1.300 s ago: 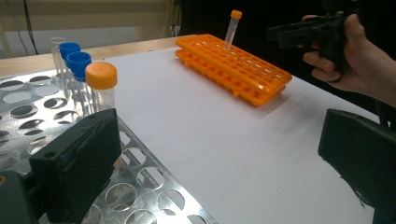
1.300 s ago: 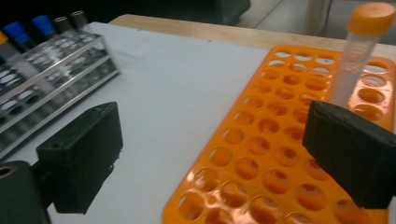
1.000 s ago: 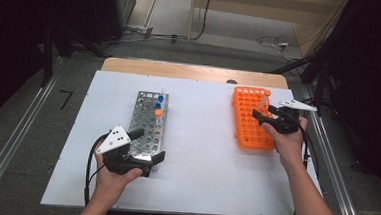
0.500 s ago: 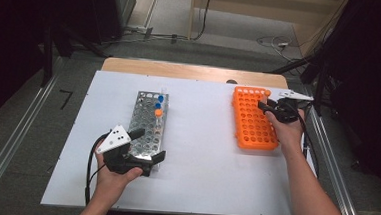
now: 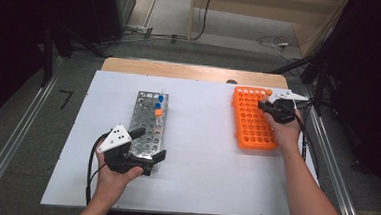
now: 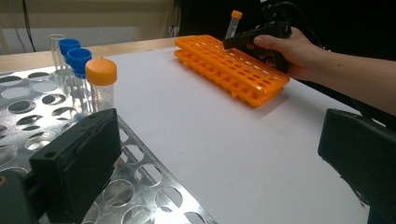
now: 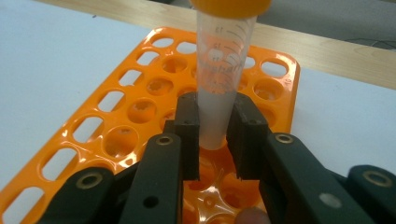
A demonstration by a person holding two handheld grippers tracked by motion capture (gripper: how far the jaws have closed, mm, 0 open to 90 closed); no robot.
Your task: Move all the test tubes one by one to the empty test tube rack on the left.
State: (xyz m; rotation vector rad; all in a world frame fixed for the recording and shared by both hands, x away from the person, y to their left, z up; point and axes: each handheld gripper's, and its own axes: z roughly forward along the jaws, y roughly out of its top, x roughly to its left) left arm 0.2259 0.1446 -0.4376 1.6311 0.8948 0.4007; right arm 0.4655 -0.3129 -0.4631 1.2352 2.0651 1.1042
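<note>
Between the right gripper's (image 7: 212, 140) jaws stands an orange-capped tube (image 7: 220, 79), upright over the far corner of the orange rack (image 5: 251, 122); the jaws have just closed and clamp its lower body; the right hand (image 5: 285, 131) lies beside the rack; the left gripper (image 5: 146, 146), jaws apart, straddles the metal rack's (image 5: 145, 122) near end on the bench (image 5: 205, 168).

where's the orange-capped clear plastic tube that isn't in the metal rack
The orange-capped clear plastic tube stands upright at the far right corner of the orange plastic rack in the high view, clamped in the right claw, on the table's right side.
</note>
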